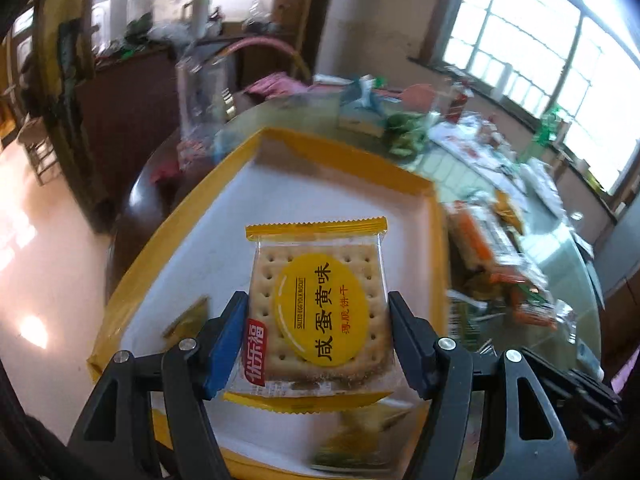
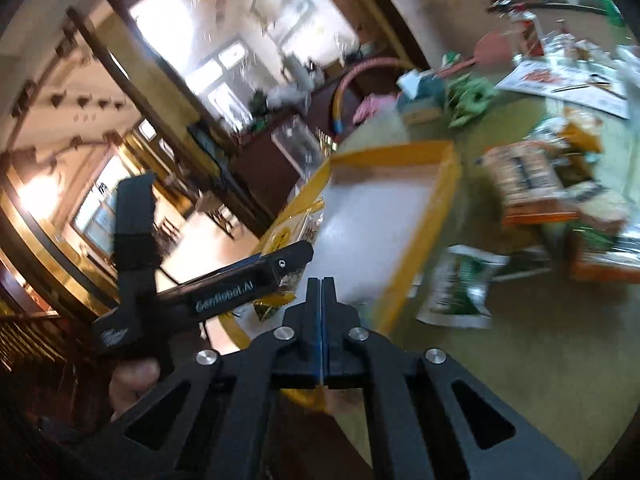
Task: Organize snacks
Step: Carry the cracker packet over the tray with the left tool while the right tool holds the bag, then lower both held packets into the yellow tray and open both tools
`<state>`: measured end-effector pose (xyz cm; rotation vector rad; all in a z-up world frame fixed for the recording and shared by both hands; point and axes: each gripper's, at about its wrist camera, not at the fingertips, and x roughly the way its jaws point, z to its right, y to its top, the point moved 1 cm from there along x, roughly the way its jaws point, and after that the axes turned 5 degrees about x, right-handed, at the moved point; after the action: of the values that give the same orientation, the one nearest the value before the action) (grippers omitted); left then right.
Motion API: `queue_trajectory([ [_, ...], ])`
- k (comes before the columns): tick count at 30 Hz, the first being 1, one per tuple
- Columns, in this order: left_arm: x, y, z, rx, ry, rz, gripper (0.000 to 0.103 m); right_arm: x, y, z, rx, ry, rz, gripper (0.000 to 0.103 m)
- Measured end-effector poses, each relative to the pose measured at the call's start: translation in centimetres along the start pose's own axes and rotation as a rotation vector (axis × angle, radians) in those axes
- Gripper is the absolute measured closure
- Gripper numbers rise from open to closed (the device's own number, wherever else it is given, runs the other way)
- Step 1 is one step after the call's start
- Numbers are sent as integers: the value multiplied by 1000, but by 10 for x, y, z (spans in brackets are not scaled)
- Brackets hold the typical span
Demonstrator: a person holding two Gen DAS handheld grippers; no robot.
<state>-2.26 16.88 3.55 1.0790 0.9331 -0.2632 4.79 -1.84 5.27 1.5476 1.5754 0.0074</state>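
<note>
We lower the salted egg yolk biscuit packet (image 1: 316, 312), grasped by our left gripper (image 1: 318, 340), flat into the yellow tray (image 1: 348, 150); our right gripper (image 2: 321, 320) stays clear, clenched empty.

Bright window (image 1: 532, 60) glare, heavy motion blur w/ fisheye-warped dark edges.

1. The left gripper (image 1: 318, 336) points steeply downward, its jaws held wide with both pads pressed against the sides of a packet.
2. The right gripper (image 2: 321, 300) tilts downward, rolled to one side, its jaws pressed fully together with nothing between them.
3. A hand (image 2: 132, 384) grips the left gripper's handle.
</note>
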Motion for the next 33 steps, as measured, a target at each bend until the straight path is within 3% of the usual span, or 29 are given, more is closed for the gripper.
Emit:
queue_trajectory([
  [4,3,-4,-16,-53,-16,-18,35,31,0,6,55,13,-38,102],
  [7,2,-8,-15,-25,-15,-18,35,13,1,18,90,19,9,100],
  [9,2,-9,-16,-21,-26,-20,35,-9,4,26,86,-11,34,71],
  [10,1,-9,-17,-22,-24,-18,35,-18,6,31,91,-48,44,34],
  [11,-1,-9,-17,-25,-30,-8,35,-22,6,35,93,-78,56,23],
  [13,-2,-8,-18,-25,-44,-3,35,-32,5,41,57,-111,47,23],
  [19,-4,-8,-13,-10,-67,-6,35,-17,-7,68,-79,-160,-155,23],
  [21,-5,-8,-13,-6,-67,-5,35,-11,-13,73,-102,-204,-176,23],
  [24,-6,-8,-12,-3,-65,-2,35,-7,-24,74,-113,-158,-213,23],
  [28,-3,-10,-9,6,-63,-10,35,0,-40,68,-165,-192,-244,23],
  [30,-2,-11,-8,10,-57,-14,35,3,-45,66,-181,-204,-255,28],
  [32,-2,-11,-10,7,-54,-17,35,5,-49,66,-193,-238,-266,55],
  [33,-2,-11,-10,6,-53,-17,35,4,-50,68,-185,-241,-266,55],
])
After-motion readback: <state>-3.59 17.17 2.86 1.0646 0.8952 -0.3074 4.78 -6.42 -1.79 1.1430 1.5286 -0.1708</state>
